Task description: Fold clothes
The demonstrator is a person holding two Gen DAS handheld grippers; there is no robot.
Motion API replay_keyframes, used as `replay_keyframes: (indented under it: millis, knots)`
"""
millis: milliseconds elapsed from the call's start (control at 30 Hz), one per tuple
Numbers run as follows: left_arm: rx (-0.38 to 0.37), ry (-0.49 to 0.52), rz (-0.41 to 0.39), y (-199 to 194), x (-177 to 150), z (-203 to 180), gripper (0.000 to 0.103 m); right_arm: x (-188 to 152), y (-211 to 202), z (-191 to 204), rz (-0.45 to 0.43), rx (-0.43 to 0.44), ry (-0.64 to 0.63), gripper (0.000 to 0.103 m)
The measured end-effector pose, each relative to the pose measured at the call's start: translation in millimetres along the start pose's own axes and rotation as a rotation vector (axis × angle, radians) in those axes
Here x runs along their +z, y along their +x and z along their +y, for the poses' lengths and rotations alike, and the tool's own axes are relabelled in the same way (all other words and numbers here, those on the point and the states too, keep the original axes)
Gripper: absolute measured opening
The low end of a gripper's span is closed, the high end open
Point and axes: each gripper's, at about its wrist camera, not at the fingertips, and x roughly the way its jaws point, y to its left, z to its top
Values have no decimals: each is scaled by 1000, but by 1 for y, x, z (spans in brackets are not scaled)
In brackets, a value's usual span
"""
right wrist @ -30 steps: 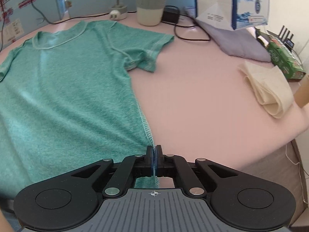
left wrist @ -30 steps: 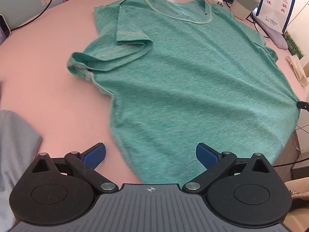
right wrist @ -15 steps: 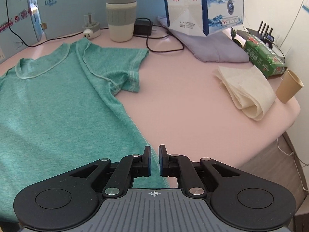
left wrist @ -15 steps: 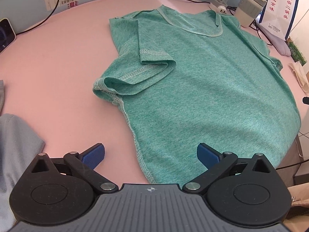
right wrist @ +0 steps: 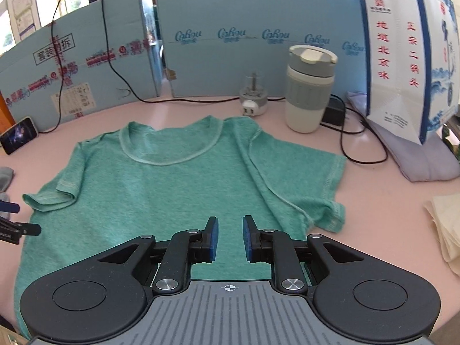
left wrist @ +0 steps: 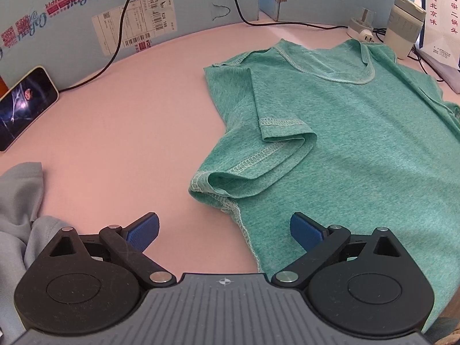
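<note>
Left wrist view, left to right. A grey garment [left wrist: 20, 218] lies crumpled at the left edge of the pink table [left wrist: 120, 132]. A phone [left wrist: 24, 109] leans against the blue board [left wrist: 72, 23] behind it, screen lit. A black cable [left wrist: 115, 51] runs down the board to the table. The left gripper [left wrist: 224, 231] is spread wide, holding nothing; its left pad [left wrist: 143, 230] is over bare table and its right pad [left wrist: 306, 234] is over the side hem of the shirt.

The green T-shirt [left wrist: 359, 149] lies face up on the table, collar toward the board. Its left sleeve [left wrist: 258, 155] is folded back onto the chest, with the stitched cuff showing. The lower hem hangs past the near table edge.

Right wrist view, left to right. The shirt occupies the centre of the table. The right sleeve [right wrist: 316, 178] lies flat and extended toward the right. The right gripper [right wrist: 230, 238] is partly parted, with a clear gap between the blue pads, and grips nothing; it is positioned over the lower body of the shirt. A plug adapter [right wrist: 254, 100] and a lidded cup [right wrist: 309, 89] stand behind the collar. A white bag [right wrist: 402, 57] stands at the right on a folded lilac cloth [right wrist: 425, 161]. A cream cloth [right wrist: 445, 227] lies at the far right edge.
</note>
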Motion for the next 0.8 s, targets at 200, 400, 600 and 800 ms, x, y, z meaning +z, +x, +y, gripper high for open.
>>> replay_keyframes:
  millis: [200, 400, 600, 800]
  knots:
    - [20, -35, -41, 3, 4, -6, 73, 12, 25, 14, 8, 82, 0, 20]
    - [76, -67, -77, 4, 9, -8, 51, 28, 47, 30, 29, 211, -26, 20]
    - [120, -72, -96, 4, 9, -5, 16, 47, 65, 53, 44, 333, -124, 20]
    - [163, -77, -115, 5, 10, -2, 8, 57, 82, 81, 72, 406, -222, 20]
